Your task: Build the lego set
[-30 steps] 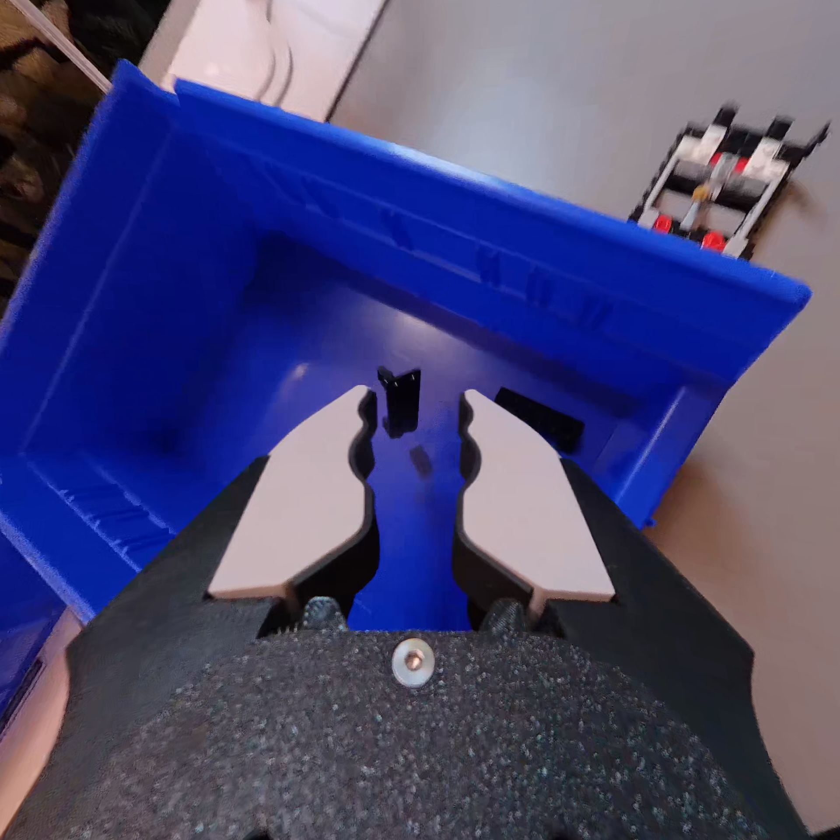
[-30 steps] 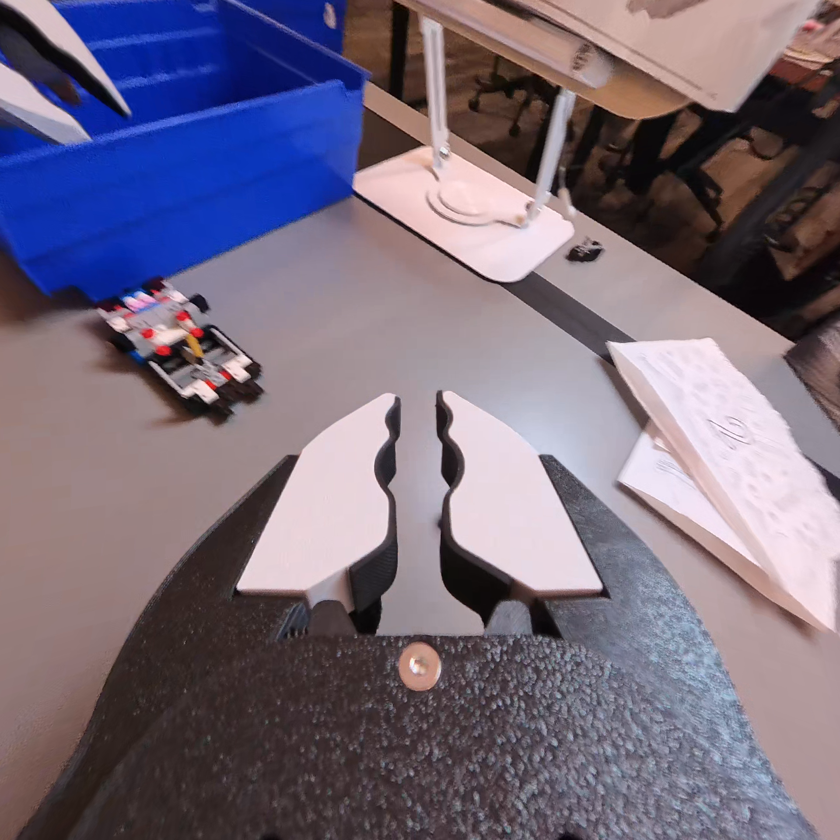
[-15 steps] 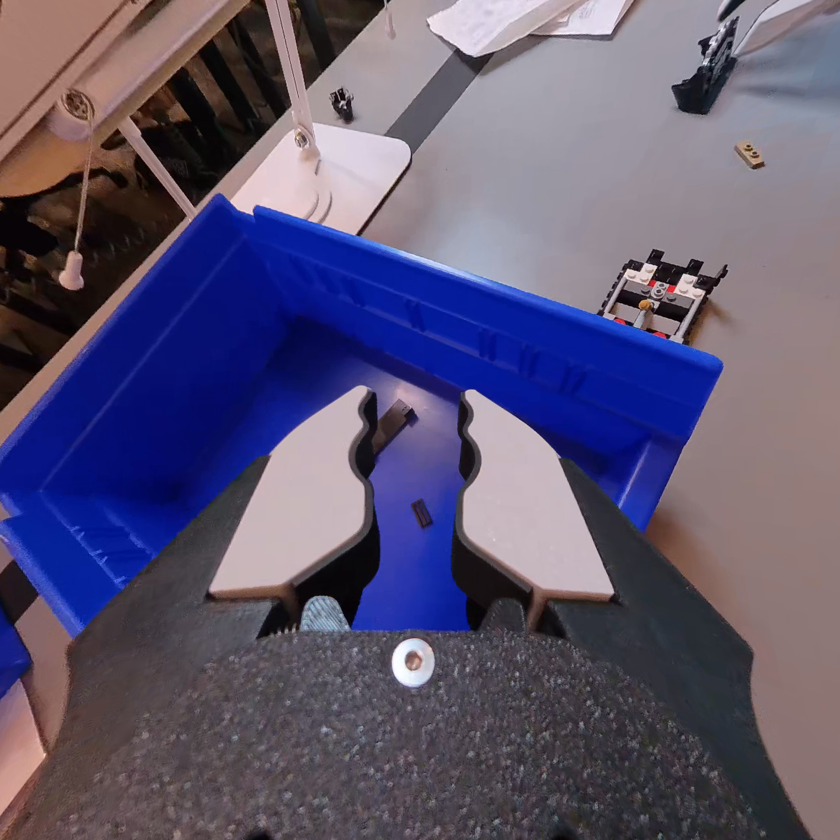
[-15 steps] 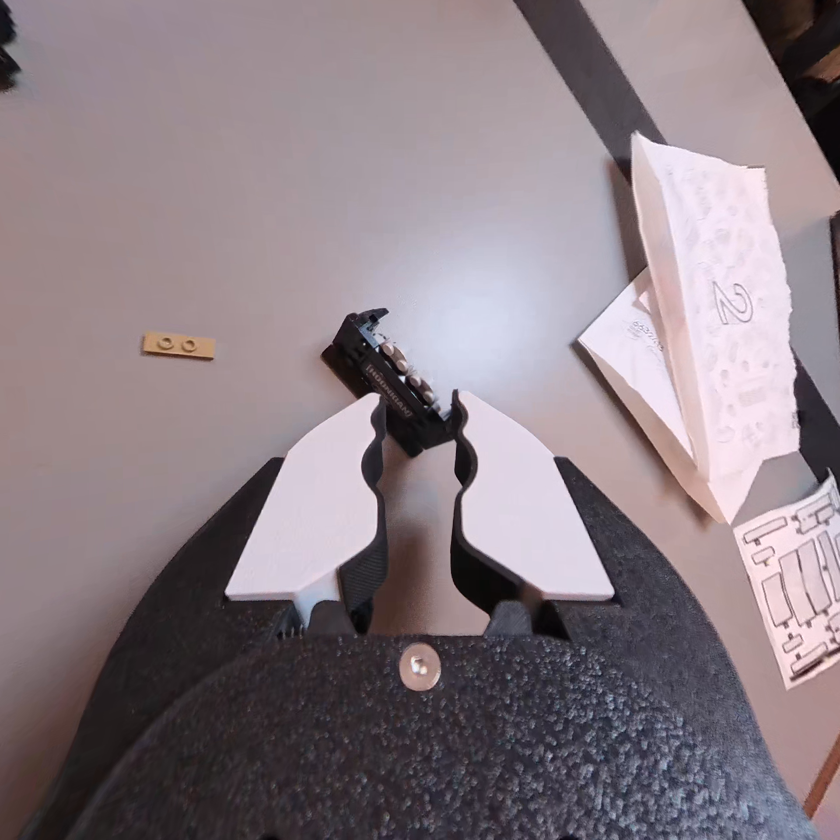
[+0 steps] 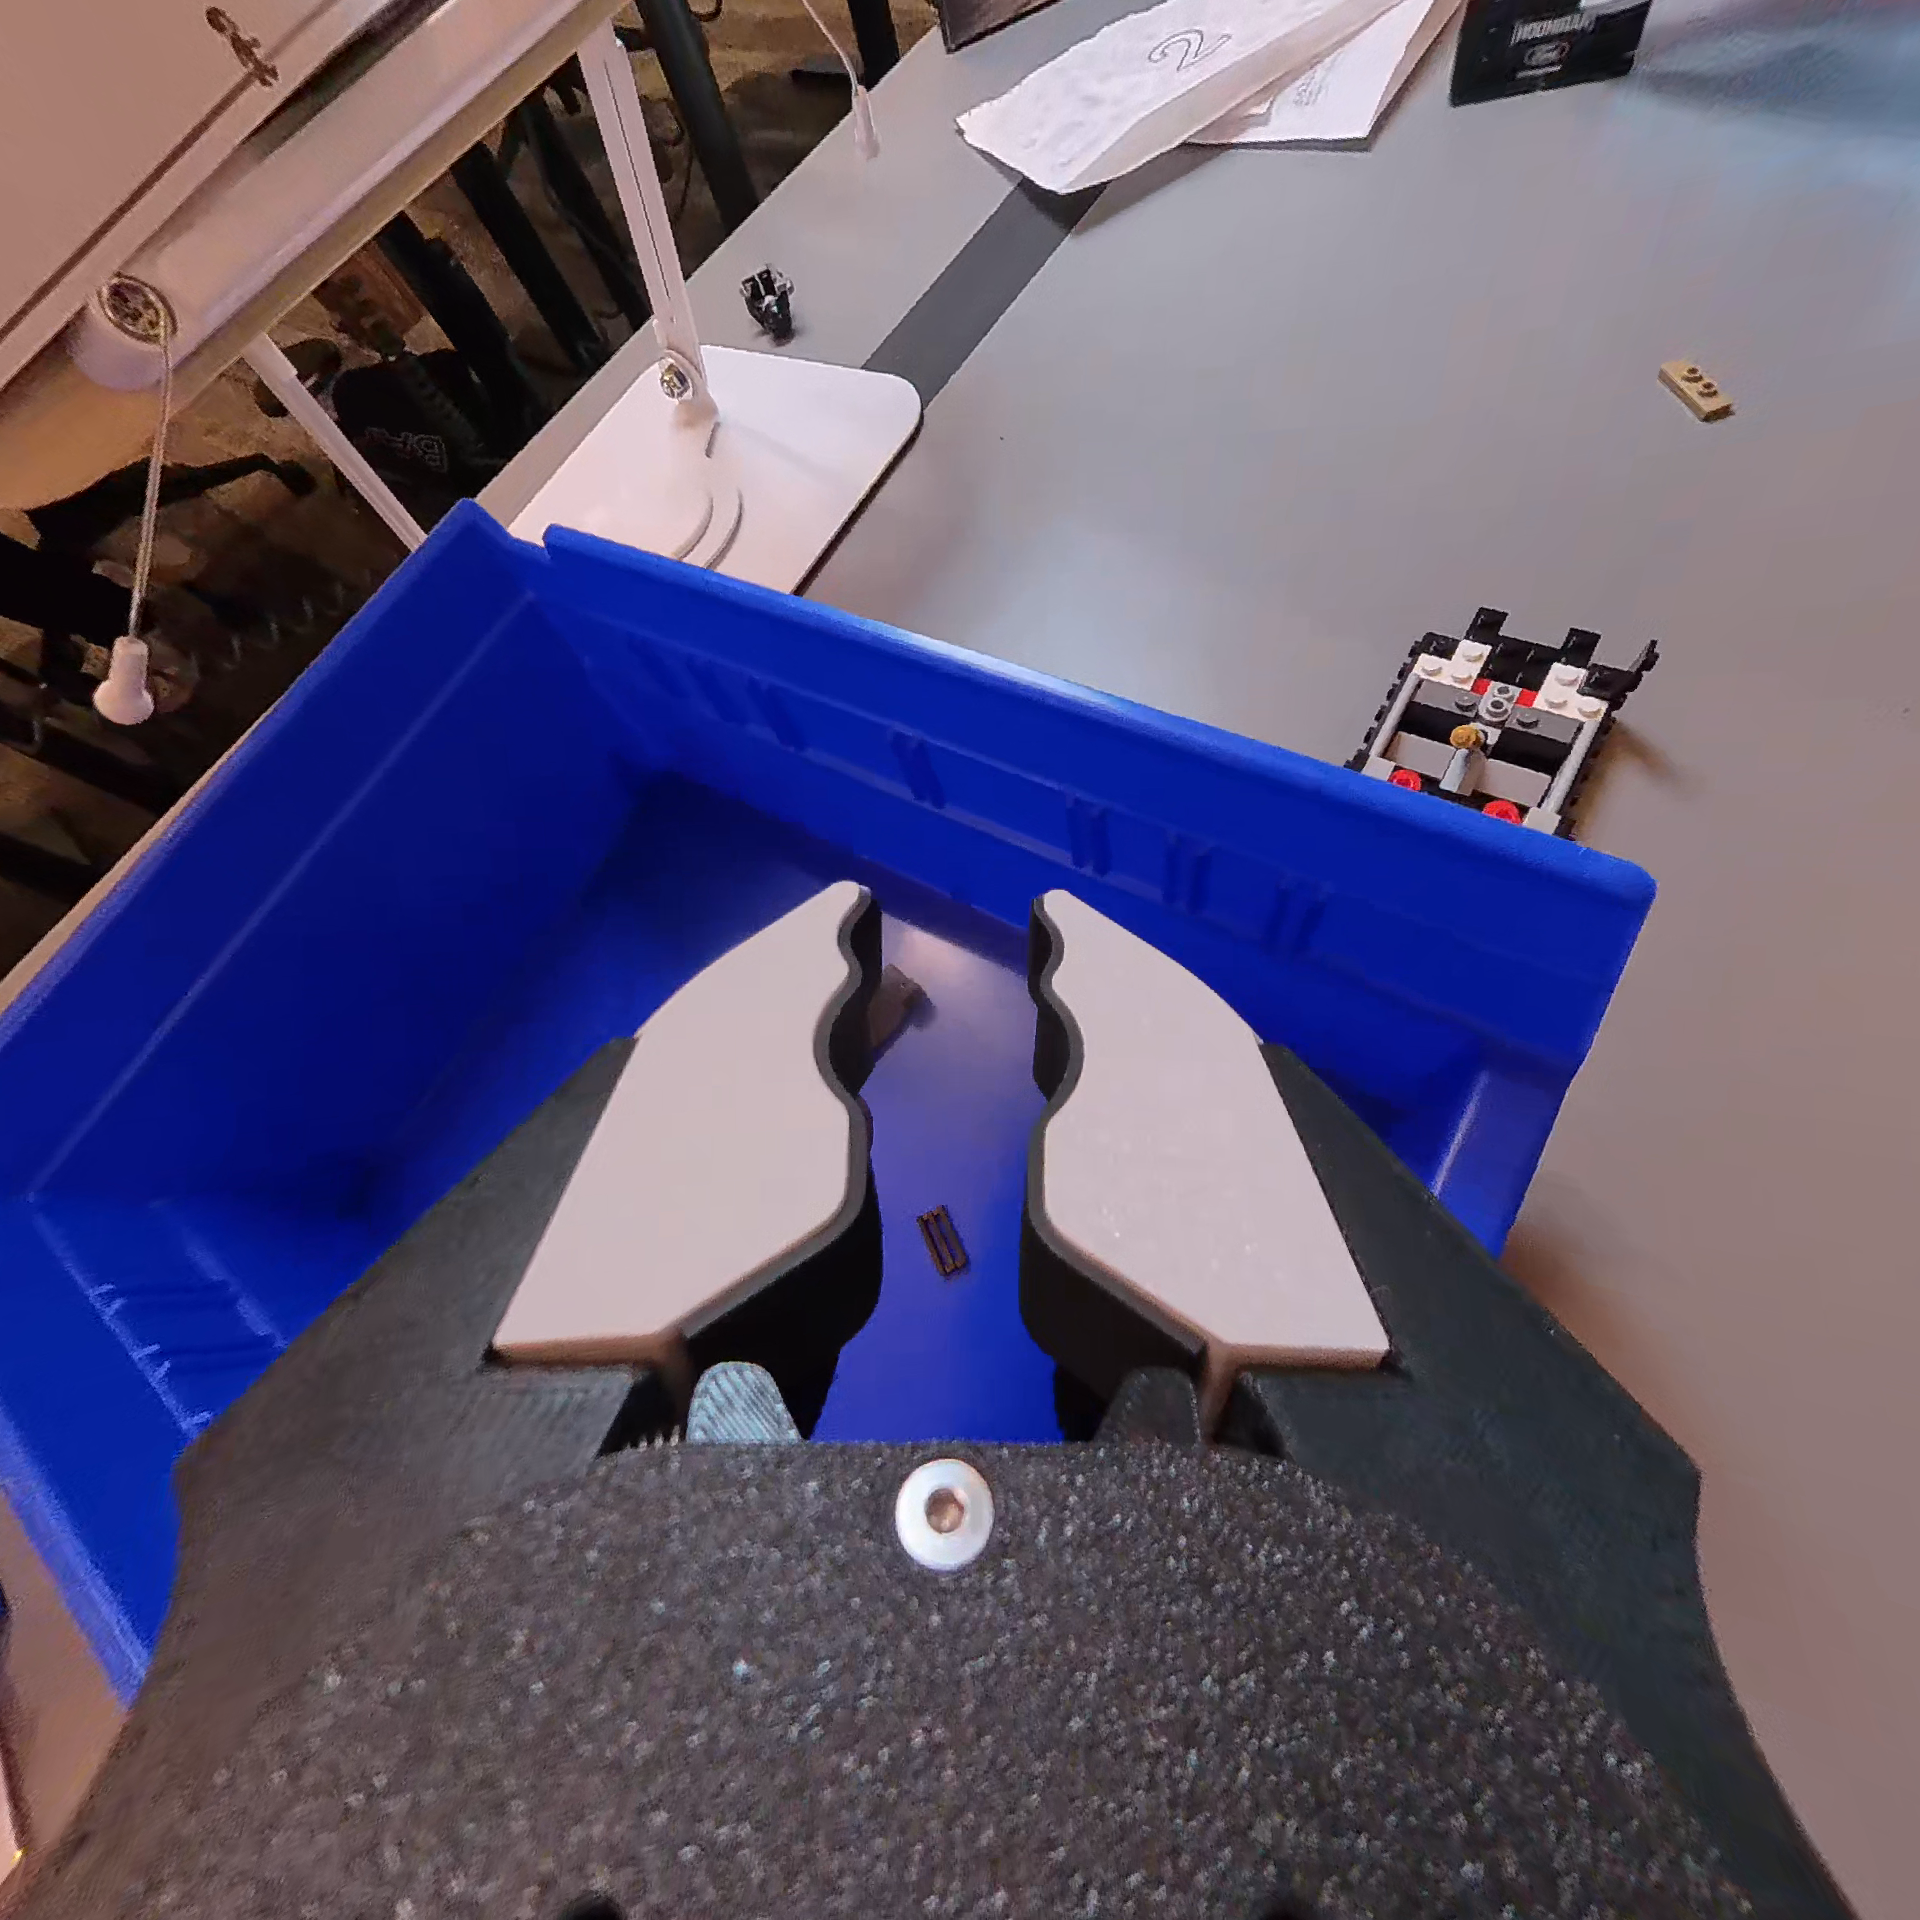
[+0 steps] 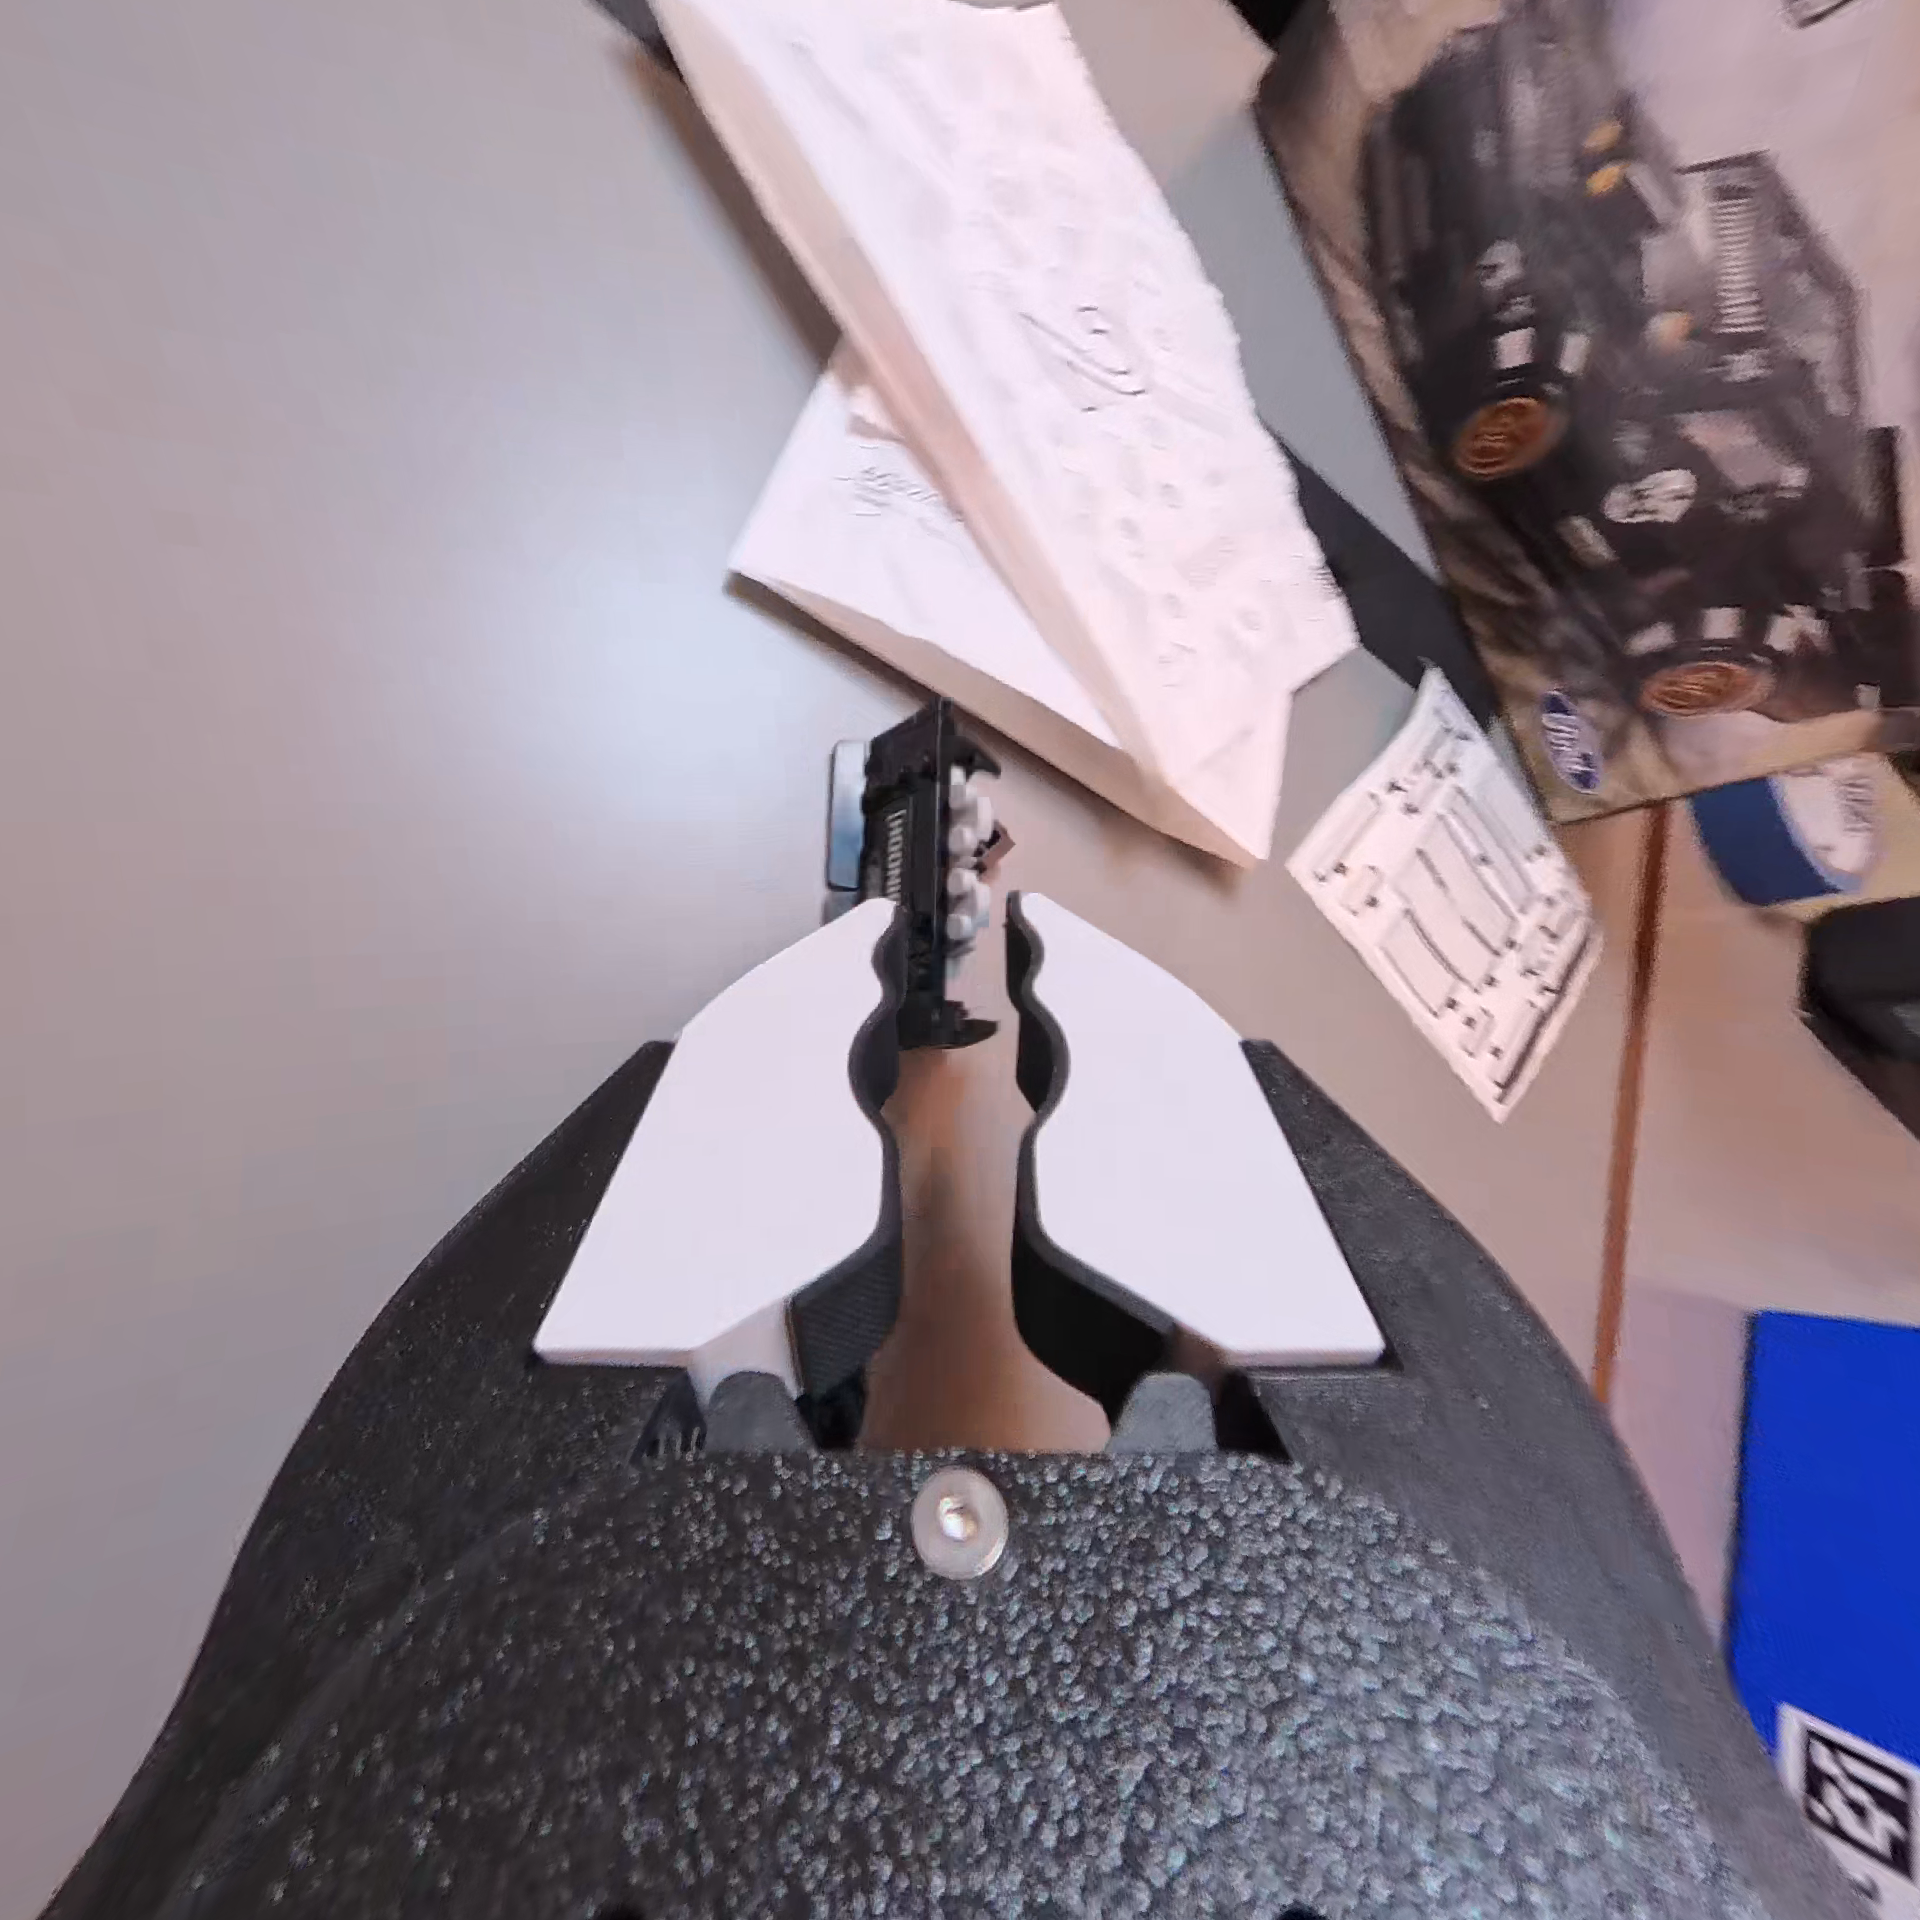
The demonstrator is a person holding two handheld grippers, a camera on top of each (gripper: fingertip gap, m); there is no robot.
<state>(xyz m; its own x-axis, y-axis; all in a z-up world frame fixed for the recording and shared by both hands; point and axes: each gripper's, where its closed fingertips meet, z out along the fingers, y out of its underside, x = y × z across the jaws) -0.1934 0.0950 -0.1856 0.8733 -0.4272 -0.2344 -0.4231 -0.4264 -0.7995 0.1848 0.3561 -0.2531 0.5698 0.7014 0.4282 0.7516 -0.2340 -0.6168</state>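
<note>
The left gripper (image 5: 945, 914) is hanging over the blue bin (image 5: 1039, 717), with its two fingers spread apart and nothing between them. Two small black bits are lying on the bin floor: a dark piece (image 5: 896, 1006) near the left fingertip and a tiny ribbed piece (image 5: 941, 1241) farther back between the fingers.

Just past the bin wall, a small brick car (image 5: 1496, 727) is sitting on the grey table (image 5: 1299, 395). A tan flat brick (image 5: 1696, 389) is lying well apart from it. A white lamp base (image 5: 790, 436) is standing beside the bin.

The right gripper (image 6: 951, 909) is reaching around a black brick part (image 6: 925, 883) with pale studs on one side. The part is sitting between the fingertips and poking out past them. The left finger looks to be touching it, but there is a small gap on the right, so I cannot tell if it is squeezed yet (the picture is a bit blurry too). White paper bags (image 6: 1039, 364), a sticker sheet (image 6: 1455, 914) and a toy box (image 6: 1662, 364) are lying just beyond it.
</note>
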